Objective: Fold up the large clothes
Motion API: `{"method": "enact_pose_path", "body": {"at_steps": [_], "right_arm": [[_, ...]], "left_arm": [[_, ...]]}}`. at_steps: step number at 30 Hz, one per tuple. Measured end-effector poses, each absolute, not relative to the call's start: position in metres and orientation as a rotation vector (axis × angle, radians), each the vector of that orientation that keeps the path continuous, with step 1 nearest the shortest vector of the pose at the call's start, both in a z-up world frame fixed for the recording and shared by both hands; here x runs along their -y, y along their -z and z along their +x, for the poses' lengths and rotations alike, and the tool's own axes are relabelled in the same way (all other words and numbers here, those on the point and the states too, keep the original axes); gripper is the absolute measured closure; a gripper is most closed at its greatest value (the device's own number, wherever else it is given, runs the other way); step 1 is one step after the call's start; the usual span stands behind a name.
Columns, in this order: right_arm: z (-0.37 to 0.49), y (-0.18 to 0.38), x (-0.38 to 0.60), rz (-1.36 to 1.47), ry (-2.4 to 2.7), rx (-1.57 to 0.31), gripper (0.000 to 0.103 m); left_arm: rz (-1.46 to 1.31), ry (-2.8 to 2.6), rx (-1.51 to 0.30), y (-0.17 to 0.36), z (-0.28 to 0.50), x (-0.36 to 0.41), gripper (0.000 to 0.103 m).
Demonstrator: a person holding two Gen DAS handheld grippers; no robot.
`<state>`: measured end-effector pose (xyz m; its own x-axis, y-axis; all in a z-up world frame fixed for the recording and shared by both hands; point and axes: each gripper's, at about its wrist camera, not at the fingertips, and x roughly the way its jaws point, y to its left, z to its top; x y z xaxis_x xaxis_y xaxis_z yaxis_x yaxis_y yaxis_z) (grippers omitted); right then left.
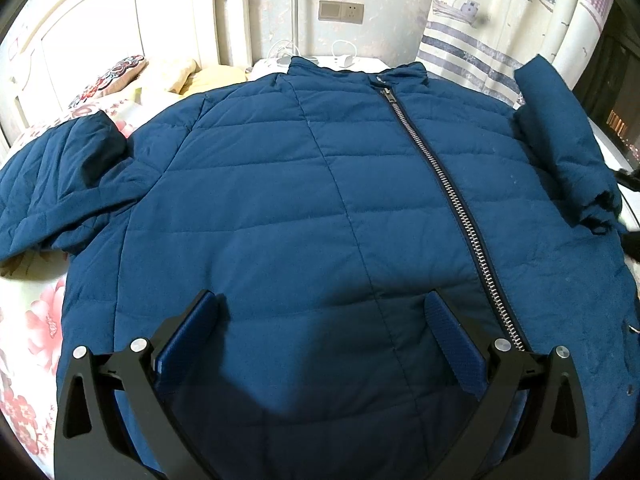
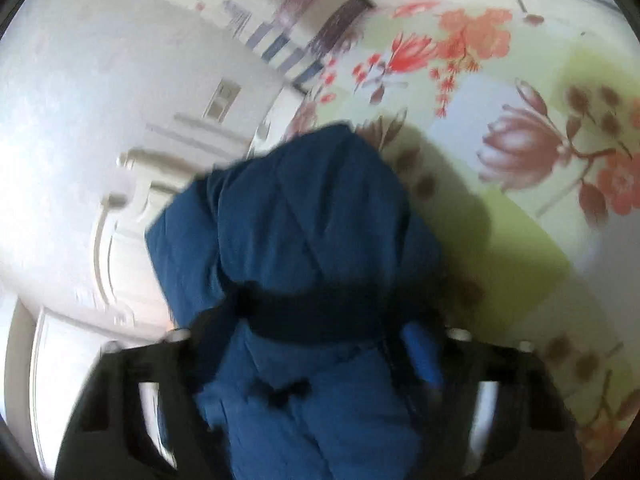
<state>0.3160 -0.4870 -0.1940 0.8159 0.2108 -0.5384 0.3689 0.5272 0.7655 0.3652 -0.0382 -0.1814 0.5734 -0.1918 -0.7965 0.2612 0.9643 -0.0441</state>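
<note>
A dark blue quilted zip-up jacket lay front-up, spread over the floral-sheeted bed. The left gripper hovered above its lower front, fingers wide apart and holding nothing. In the blurred right view, the right gripper had jacket sleeve between its fingers; whether they pinched it could not be told, and its left pad was hidden.
</note>
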Motion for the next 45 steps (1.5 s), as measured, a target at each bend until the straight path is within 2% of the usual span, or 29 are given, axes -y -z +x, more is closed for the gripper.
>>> {"method": "enact_pose_path", "body": {"at_steps": [3,6,7,8,9,11,16,20,25,27,30,34,36,37,38,41,42,43,45], "right_arm": [[0.307,0.128,0.437,0.688,0.172,-0.488,0.080],[0.318,0.075,0.353,0.347,-0.010,-0.414,0.081],[0.324,0.063,0.316,0.223,-0.107,-0.426,0.078],[0.329,0.058,0.289,0.147,-0.196,-0.452,0.068],[0.334,0.055,0.257,0.069,-0.318,-0.499,0.047],[0.330,0.051,0.221,-0.019,-0.377,-0.503,0.024],[0.306,0.056,0.249,0.059,-0.278,-0.444,0.023],[0.317,0.094,0.314,0.068,0.060,-0.565,0.023],[0.302,0.136,0.345,0.096,0.158,-0.630,0.023],[0.307,0.154,0.346,0.019,0.236,-0.659,0.019],[0.320,0.168,0.341,-0.002,0.259,-0.718,0.019],[0.320,0.163,0.319,-0.067,0.317,-0.625,0.018],[0.315,0.159,0.310,-0.112,0.320,-0.581,0.013],[0.311,0.156,0.306,-0.123,0.314,-0.565,0.013],[0.308,0.152,0.306,-0.115,0.296,-0.558,0.013],[0.296,0.124,0.322,0.031,0.187,-0.557,0.013],[0.288,0.110,0.329,0.079,0.166,-0.535,0.012],[0.283,0.100,0.332,0.092,0.167,-0.515,0.011],[0.264,0.071,0.342,0.087,0.205,-0.440,0.005]], "left_arm": [[0.087,0.263,-0.924,0.182,0.365,0.039,0.004],[0.089,0.261,-0.924,0.182,0.365,0.040,0.004],[0.085,0.263,-0.923,0.181,0.365,0.039,0.004],[0.075,0.267,-0.921,0.181,0.365,0.038,0.004],[0.064,0.270,-0.919,0.180,0.365,0.036,0.004],[0.013,0.282,-0.910,0.178,0.366,0.028,0.004],[-0.086,0.319,-0.891,0.176,0.365,0.013,0.004],[-0.079,0.315,-0.892,0.176,0.367,0.015,0.004],[-0.114,0.324,-0.888,0.176,0.364,0.011,0.004],[-0.216,0.347,-0.895,0.173,0.368,0.001,0.004],[-0.400,0.385,-0.923,0.170,0.378,-0.016,0.004],[-0.481,0.353,-0.963,0.171,0.401,-0.019,0.005],[-0.477,0.314,-0.962,0.171,0.409,-0.014,0.005],[-0.471,0.290,-0.960,0.172,0.413,-0.010,0.007],[-0.455,0.264,-0.950,0.171,0.416,-0.007,0.021],[-0.391,0.253,-0.939,0.170,0.422,0.006,0.047],[-0.376,0.263,-0.926,0.169,0.423,0.010,0.050],[-0.352,0.264,-0.908,0.167,0.423,0.014,0.058],[-0.327,0.276,-0.863,0.158,0.419,0.017,0.066]]}}
